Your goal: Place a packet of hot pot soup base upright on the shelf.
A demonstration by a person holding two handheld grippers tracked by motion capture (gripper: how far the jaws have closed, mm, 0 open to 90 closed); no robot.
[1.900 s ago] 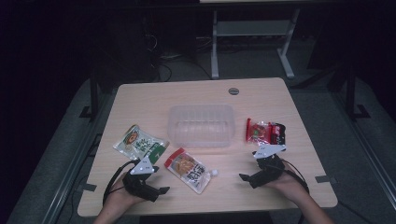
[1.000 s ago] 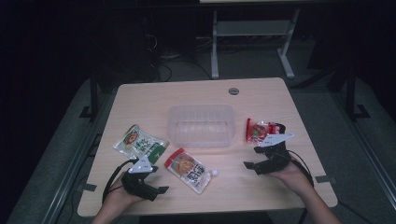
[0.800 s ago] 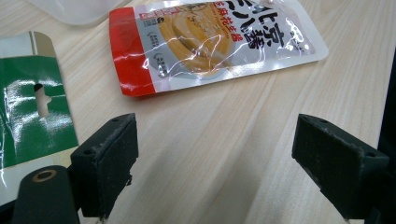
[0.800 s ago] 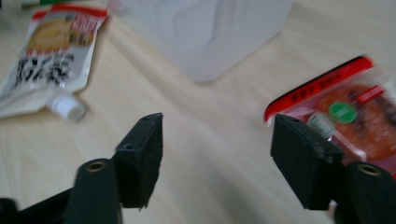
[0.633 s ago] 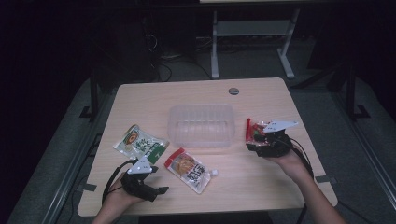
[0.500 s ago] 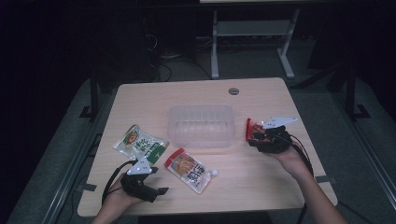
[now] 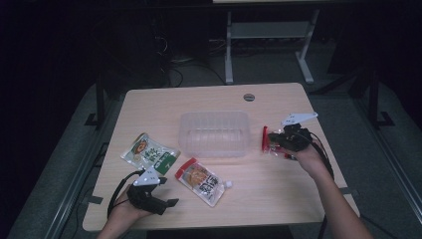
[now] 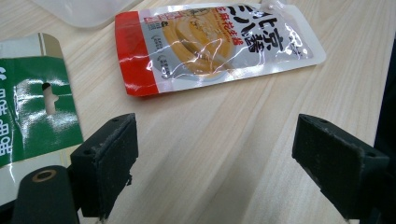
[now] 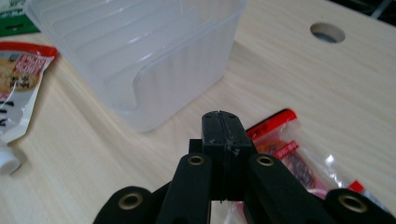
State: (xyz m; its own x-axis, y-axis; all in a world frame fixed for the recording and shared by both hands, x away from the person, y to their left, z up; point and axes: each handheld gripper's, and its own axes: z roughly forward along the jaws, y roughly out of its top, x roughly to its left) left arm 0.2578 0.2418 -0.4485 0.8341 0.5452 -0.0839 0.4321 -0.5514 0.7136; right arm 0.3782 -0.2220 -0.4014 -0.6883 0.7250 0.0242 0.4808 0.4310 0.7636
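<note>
— Where are your left tongs (image 8: 215, 163)?
— Spread wide, parked over the counter (image 7: 278, 184) at its near left edge, short of the orange pouch (image 8: 210, 46).
— And the right tongs (image 9: 222, 126)?
— They have just been closing and now meet pad to pad at the red packet (image 9: 285, 149) by the right edge. I cannot tell whether they nip its film. The clear tub (image 9: 140, 56) waits mid-counter, probably to receive it.

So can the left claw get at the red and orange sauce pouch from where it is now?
Probably yes. The left claw is open, and only bare table lies between it and the sauce pouch. The green packet sits off to one side.
</note>
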